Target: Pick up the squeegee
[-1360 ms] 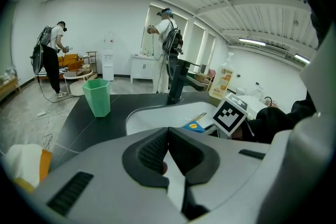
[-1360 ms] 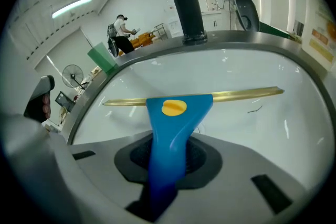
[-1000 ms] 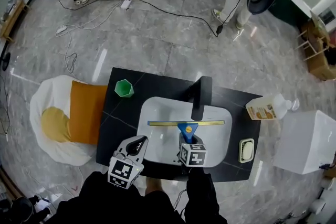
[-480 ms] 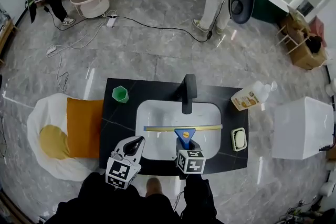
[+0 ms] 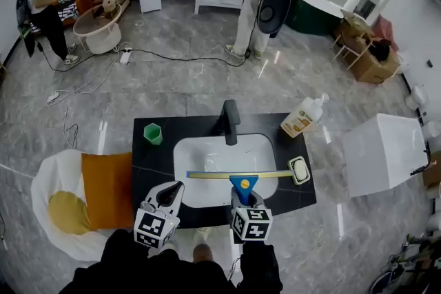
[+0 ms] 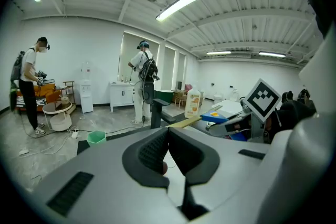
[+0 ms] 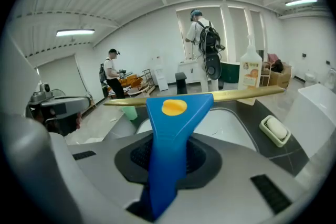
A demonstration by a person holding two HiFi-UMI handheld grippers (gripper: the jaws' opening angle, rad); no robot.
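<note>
We've got the squeegee (image 5: 241, 175) clamped by its handle in our right gripper (image 5: 242, 199), apparently lifted off the sink (image 5: 205, 153). Left gripper (image 5: 170, 191) closed, empty. Next, keep it level.

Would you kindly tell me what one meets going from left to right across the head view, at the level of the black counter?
Orange cushion, green plastic cup, black faucet, white soap bottle with orange label, large white box.
</note>
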